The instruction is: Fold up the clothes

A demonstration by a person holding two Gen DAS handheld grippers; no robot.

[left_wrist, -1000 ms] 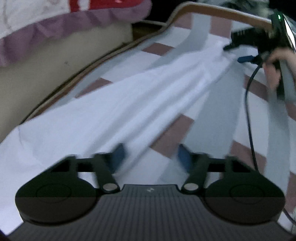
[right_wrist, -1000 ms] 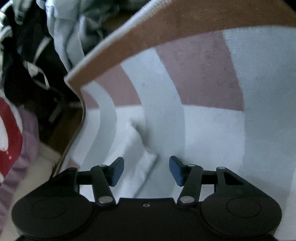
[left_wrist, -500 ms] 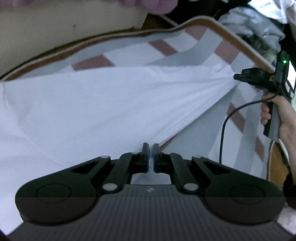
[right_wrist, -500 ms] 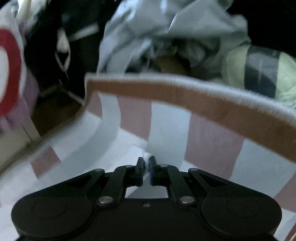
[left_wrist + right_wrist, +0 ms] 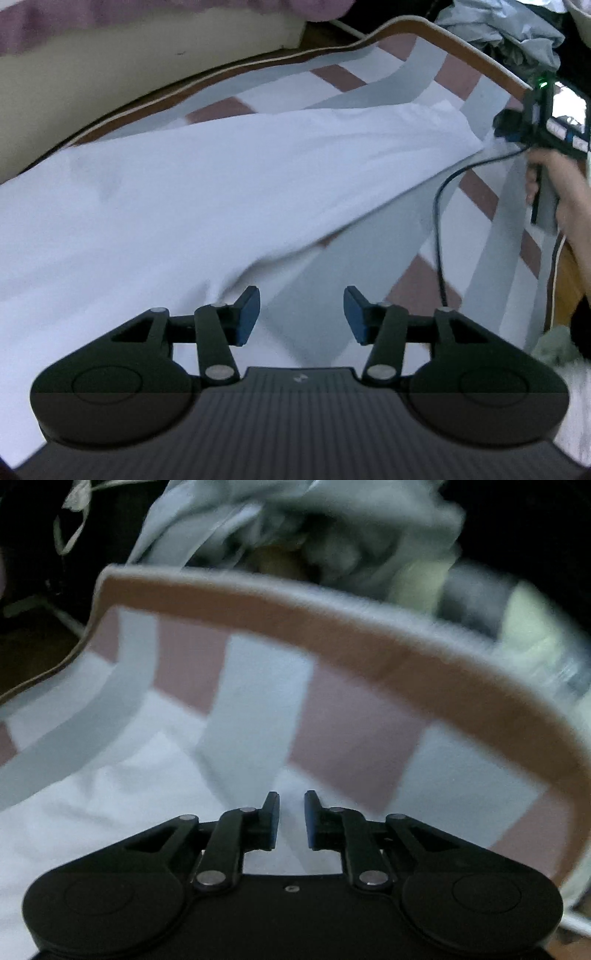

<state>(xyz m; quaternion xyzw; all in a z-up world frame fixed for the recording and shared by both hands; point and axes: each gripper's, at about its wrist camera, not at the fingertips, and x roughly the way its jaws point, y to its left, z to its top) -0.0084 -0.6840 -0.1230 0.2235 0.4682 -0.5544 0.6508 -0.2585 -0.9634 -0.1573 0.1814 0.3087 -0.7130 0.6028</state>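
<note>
A white garment lies spread over a checked blanket of grey, white and brown squares. My left gripper is open just above the blanket, and the garment's near edge lies beside its left finger. My right gripper, held by a hand, sits at the garment's far right corner. In the right wrist view the right gripper is open by a narrow gap with nothing clamped in it. The white garment lies to its lower left on the blanket.
The blanket's brown border marks its far edge. Beyond the border lies a pile of grey and green clothes. A black cable hangs from the right gripper across the blanket. A beige mattress side with purple ruffled bedding runs along the left.
Both grippers were shut on the garment half a second ago. The left has opened wide and let its edge drop; the right's jaws have parted slightly. The garment now lies flatter.
</note>
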